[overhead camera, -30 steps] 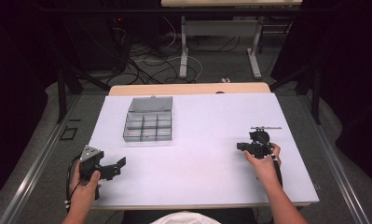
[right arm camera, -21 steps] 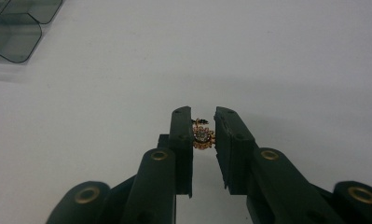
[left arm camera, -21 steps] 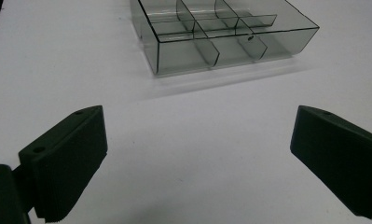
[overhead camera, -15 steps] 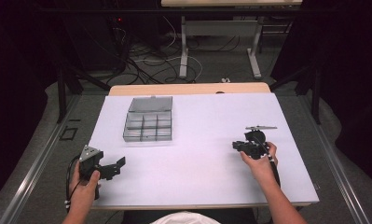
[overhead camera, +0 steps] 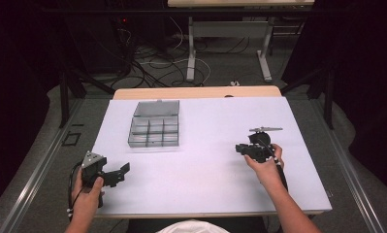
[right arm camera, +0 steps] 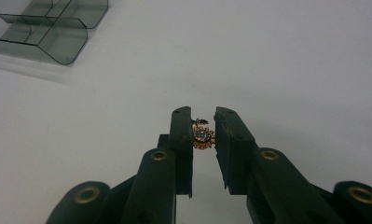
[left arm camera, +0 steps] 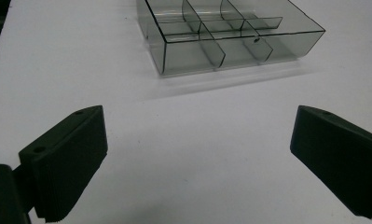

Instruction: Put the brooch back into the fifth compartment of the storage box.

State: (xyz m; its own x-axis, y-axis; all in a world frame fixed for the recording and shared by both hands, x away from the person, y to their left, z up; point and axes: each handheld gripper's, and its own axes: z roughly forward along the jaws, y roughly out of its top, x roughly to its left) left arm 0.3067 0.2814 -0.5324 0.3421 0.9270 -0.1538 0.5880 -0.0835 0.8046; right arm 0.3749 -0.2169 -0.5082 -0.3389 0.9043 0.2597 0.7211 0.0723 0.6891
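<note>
Right gripper view: right tongs (right arm camera: 203,135) clamped on tiny gold trinket (right arm camera: 203,136); grip marginal, drop onto counter (right arm camera: 291,60) risked. Left tongs (left arm camera: 197,158) held apart.

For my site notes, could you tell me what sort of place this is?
Probably a lab or workshop recording bay: a white-covered table, loose cables on the floor beyond it, and a desk frame behind, ringed by dark surroundings.

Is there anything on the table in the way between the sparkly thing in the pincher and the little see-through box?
Nothing visible is in the way. The right gripper holds a small gold jewel with a clear stone between its jaws. From there to the clear compartment box, the white table is bare. The left gripper sits off to the side.
</note>
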